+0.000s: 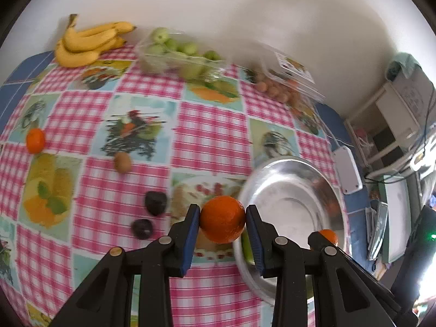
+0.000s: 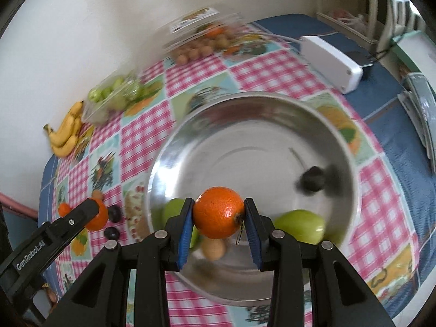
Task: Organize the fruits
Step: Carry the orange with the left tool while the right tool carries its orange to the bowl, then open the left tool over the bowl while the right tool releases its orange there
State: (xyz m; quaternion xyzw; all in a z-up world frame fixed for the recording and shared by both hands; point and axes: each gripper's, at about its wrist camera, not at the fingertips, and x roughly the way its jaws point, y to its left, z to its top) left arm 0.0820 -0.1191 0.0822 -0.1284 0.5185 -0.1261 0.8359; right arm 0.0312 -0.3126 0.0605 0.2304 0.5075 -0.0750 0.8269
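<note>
In the left wrist view my left gripper (image 1: pixel 222 212) is shut on an orange (image 1: pixel 222 222), held above the tablecloth just left of the steel bowl (image 1: pixel 294 169). In the right wrist view my right gripper (image 2: pixel 218 207) is shut on a second orange (image 2: pixel 219 214), over the bowl's near side (image 2: pixel 245 100). In the bowl lie two green apples (image 2: pixel 301 226), a dark fruit (image 2: pixel 313 181) and a tan fruit (image 2: pixel 214 249). On the cloth lie a mandarin (image 1: pixel 35 140), a kiwi (image 1: pixel 122 162) and two dark plums (image 1: pixel 155 203).
Along the wall stand a bunch of bananas (image 1: pixel 87 41), a clear box of green fruit (image 1: pixel 177 51) and an open clear box of small brown fruit (image 1: pixel 280 90). A white device (image 2: pixel 332 62) with a cable lies beyond the bowl. Shelves stand past the table's right edge.
</note>
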